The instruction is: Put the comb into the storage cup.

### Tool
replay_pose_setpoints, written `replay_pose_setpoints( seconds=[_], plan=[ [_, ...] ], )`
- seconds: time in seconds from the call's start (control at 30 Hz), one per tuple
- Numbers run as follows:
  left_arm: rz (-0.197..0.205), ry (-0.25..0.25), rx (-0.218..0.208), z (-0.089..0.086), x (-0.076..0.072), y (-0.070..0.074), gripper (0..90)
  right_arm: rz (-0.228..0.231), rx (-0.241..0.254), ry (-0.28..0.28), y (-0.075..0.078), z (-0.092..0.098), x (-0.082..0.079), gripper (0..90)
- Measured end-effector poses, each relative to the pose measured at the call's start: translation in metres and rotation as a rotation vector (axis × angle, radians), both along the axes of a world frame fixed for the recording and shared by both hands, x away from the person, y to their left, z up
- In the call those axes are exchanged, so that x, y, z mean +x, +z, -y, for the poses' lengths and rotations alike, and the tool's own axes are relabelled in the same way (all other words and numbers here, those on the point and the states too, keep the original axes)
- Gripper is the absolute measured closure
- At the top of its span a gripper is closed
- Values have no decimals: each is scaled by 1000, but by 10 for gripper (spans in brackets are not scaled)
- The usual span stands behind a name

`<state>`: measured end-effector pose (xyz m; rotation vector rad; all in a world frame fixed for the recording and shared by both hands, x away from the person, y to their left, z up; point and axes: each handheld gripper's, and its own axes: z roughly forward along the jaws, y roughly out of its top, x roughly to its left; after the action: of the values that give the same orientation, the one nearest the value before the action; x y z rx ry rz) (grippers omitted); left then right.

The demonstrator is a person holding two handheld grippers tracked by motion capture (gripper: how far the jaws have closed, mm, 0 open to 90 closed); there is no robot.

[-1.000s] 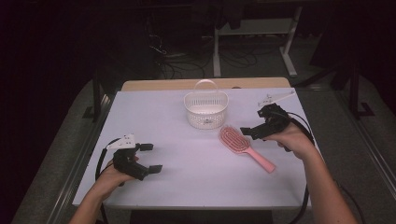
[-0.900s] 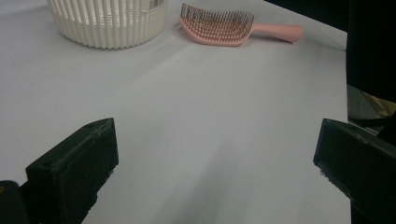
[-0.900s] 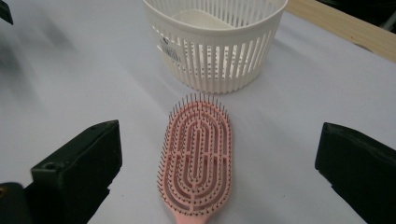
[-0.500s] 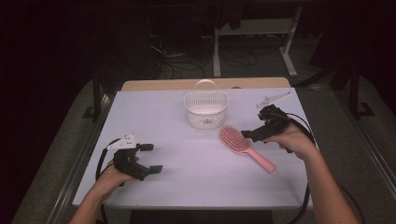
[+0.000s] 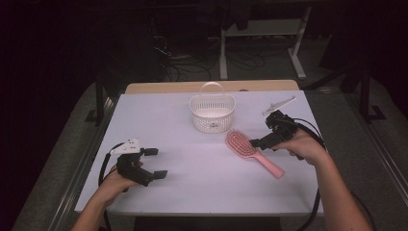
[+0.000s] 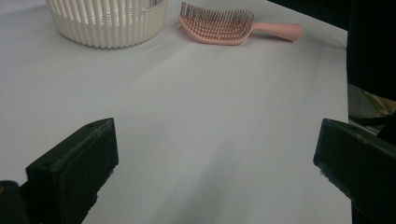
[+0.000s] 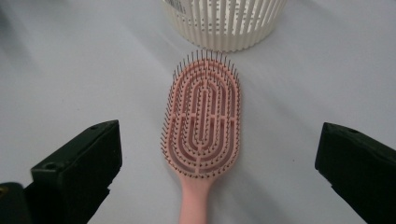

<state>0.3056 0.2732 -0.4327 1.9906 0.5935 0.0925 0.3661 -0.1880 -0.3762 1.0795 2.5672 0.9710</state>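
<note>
Standing mid-table, white slatted plastic basket (image 5: 212,113) looks empty; interior partly hidden. Pink oval bristle hairbrush (image 5: 252,152) lies beside it, between spread right gripper (image 5: 263,135) jaws, untouched. Left gripper (image 5: 155,162) spread, well apart.

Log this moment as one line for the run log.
right gripper: open, jaws straddle pink hairbrush, not touching | left gripper: open, idle | brush: bristles up, beside white basket, on table
</note>
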Motion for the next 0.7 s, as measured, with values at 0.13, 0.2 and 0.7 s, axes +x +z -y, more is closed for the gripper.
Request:
replay_pose_setpoints(
  seconds=[0.13, 0.2, 0.7],
  plan=[
    [-2, 0, -3, 0, 0, 0, 0, -13, -21, 5, -1, -1, 0, 3],
    [-2, 0, -2, 0, 0, 0, 0, -21, -27, 3, -2, -1, 0, 3],
    [0, 1, -1, 0, -1, 0, 0, -81, -92, -5, -7, 0, 0, 5]
  ],
)
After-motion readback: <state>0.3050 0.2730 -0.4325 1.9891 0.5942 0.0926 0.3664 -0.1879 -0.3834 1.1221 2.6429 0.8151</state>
